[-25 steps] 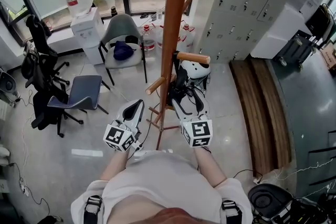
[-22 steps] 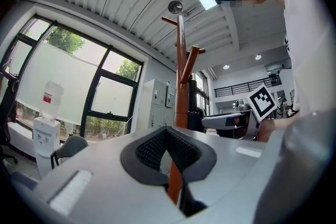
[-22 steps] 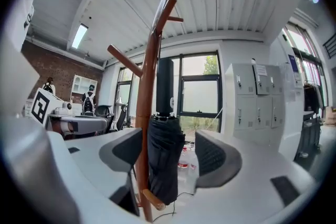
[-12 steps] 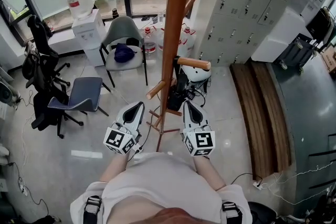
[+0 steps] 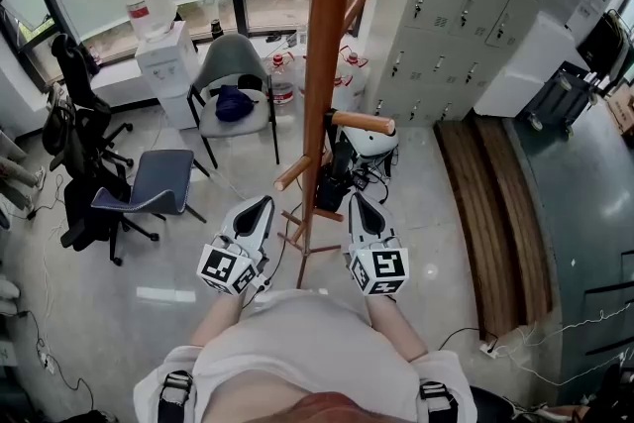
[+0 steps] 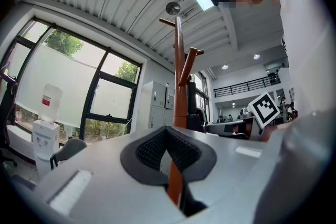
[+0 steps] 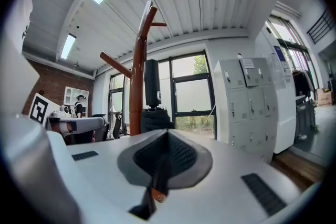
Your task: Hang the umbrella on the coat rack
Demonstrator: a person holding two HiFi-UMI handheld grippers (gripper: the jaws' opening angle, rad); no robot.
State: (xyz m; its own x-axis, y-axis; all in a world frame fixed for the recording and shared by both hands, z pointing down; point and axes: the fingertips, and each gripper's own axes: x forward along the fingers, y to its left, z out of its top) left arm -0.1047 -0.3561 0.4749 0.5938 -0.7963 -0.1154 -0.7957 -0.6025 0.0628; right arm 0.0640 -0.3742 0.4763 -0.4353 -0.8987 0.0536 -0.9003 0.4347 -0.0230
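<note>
The tall wooden coat rack stands right in front of me. A black folded umbrella hangs by its pole under a short peg. My right gripper is shut just short of the umbrella, with nothing seen between its pads. In the right gripper view the umbrella hangs beside the rack, beyond the closed right gripper. My left gripper is shut and empty to the left of the pole. Its own view shows the left gripper pointing at the rack.
A grey chair and a blue-seated office chair stand to the left and behind. A water dispenser is by the window. Grey lockers line the right, with a low wooden bench along them. Water jugs sit behind the rack.
A second ago my right gripper stood open around the hanging umbrella. It has since pulled back toward me and shut empty. The umbrella stays on the rack. My left gripper has not moved.
</note>
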